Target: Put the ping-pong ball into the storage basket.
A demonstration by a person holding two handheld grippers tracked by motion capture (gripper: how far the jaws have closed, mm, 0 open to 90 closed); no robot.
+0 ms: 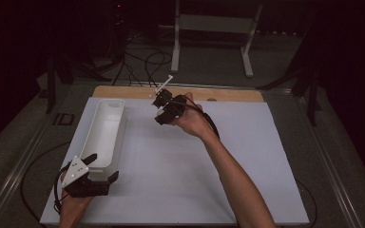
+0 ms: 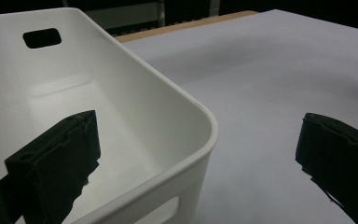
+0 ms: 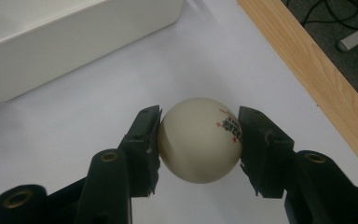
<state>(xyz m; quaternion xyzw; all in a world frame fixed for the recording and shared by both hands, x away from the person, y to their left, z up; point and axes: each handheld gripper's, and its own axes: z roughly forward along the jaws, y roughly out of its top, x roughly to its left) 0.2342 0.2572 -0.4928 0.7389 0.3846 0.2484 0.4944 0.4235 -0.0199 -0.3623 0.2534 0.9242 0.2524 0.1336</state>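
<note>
High view first: at the left, the left gripper (image 1: 97,167) stands with its 2 jaws wide open astride the near corner of the white bin (image 1: 105,127), likely to steady it. Farther right, the right gripper (image 3: 199,140) clamps a white ball (image 3: 199,140) above the counter (image 1: 180,166), probably for carrying to the bin.

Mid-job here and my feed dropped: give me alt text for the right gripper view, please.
The right gripper is shut on a cream-white ball with red and black print, one black jaw on each side, above the white table surface. A white bin lies at upper left, and the table's wooden edge runs diagonally at right.
</note>
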